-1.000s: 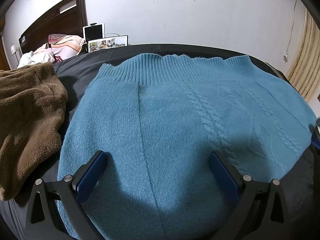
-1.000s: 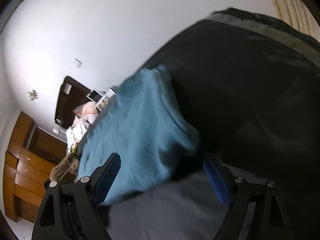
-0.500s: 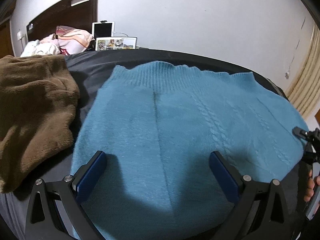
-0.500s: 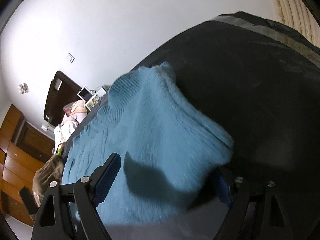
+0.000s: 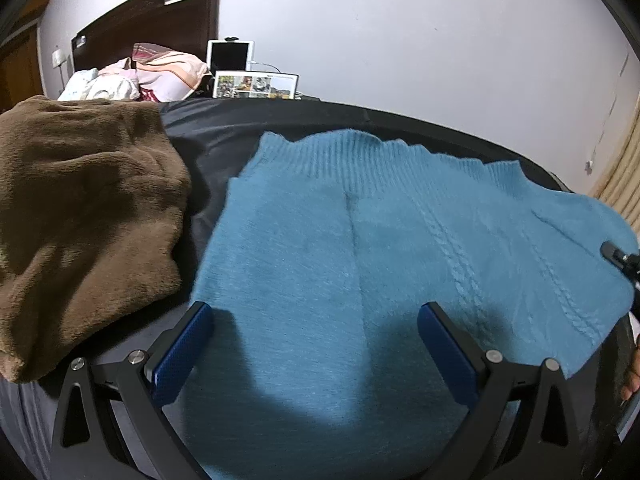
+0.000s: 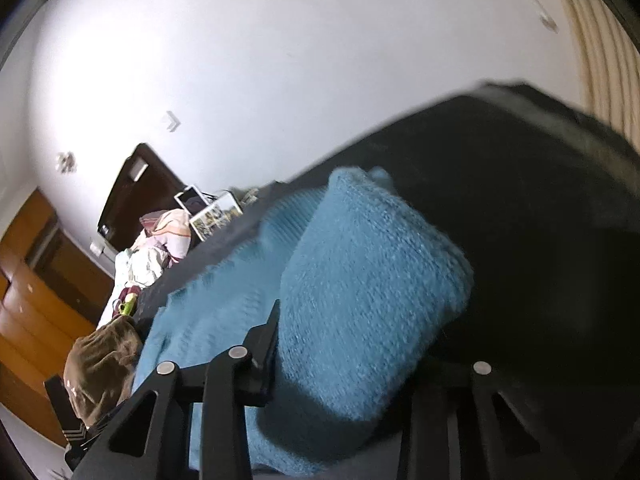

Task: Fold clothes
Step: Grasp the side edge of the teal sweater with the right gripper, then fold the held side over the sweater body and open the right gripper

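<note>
A blue knitted sweater (image 5: 380, 248) lies flat on a black bed cover (image 5: 208, 132), ribbed hem at the far side. My left gripper (image 5: 316, 344) hovers open over its near edge, with nothing between the fingers. My right gripper (image 6: 352, 344) is closing, with the sweater's right side (image 6: 360, 272) bunched between its jaws and raised off the cover. Its left pad presses the knit; the right pad is hidden behind the fabric. In the left wrist view the tip of the right gripper (image 5: 620, 260) shows at the sweater's right edge.
A brown fleece garment (image 5: 80, 220) lies heaped left of the sweater. Pillows (image 5: 168, 68), a tablet (image 5: 230, 54) and a dark headboard (image 5: 152, 12) stand at the far left. A beige curtain (image 6: 600, 40) hangs on the right. A wooden wardrobe (image 6: 24, 320) stands beyond the bed.
My right gripper has gone from wide open to narrowed on the sweater's right edge and lifted it into a fold. The left gripper has drifted slightly, still open.
</note>
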Demonstrator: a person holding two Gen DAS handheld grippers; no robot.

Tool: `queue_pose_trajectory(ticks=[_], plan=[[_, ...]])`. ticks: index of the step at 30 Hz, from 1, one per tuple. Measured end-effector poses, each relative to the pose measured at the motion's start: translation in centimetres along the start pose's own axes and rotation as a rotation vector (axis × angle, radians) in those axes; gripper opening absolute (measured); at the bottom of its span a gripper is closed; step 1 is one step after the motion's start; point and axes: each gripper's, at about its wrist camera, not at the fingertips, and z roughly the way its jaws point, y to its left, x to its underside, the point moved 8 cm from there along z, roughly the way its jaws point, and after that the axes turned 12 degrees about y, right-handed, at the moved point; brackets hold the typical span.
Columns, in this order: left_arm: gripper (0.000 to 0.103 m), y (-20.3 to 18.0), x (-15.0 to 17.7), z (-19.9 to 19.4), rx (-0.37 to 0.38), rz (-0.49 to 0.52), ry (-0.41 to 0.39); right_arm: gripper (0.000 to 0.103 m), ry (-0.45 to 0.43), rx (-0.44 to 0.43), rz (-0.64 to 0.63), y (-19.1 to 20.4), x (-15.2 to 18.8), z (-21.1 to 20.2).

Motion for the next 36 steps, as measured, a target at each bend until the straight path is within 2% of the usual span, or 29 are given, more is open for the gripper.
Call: queue_pose_trajectory(ticks=[5,10,15,20,24,28,36], plan=[[0.102,1.6,0.1,-0.8,0.07,-0.031,0.028,0.034,-0.02,-0.035,-0.084,4.9,-1.6,-0.3],[0.102,4.1,-0.4,-1.8,0.093,-0.075,0.012,0.031,-0.064,-0.082,-0.17,10.2,-2.0,-1.0],[0.102,6.4,-0.4,-1.5,0.152,-0.146,0.01,0.023,-0.092,-0.12,-0.295,16.2,-1.1,-1.7],[0.102,6.7,-0.3,-1.5,0.193,-0.16,0.014,0.021,-0.052,-0.128,-0.399,20.9,0.7,0.2],[0.102,6.4,-0.2,-1.9,0.23,-0.149,0.006,0.021,-0.046,-0.067,-0.445,21.0,2.2,2.1],[0.102,6.5,-0.4,-1.8,0.263,-0.16,0.008,0.021,-0.011,-0.06,-0.459,20.0,3.9,3.9],[0.102,6.2,-0.9,-1.8,0.292,-0.137,-0.029,0.024,-0.029,0.002,-0.587,18.1,7.2,4.5]])
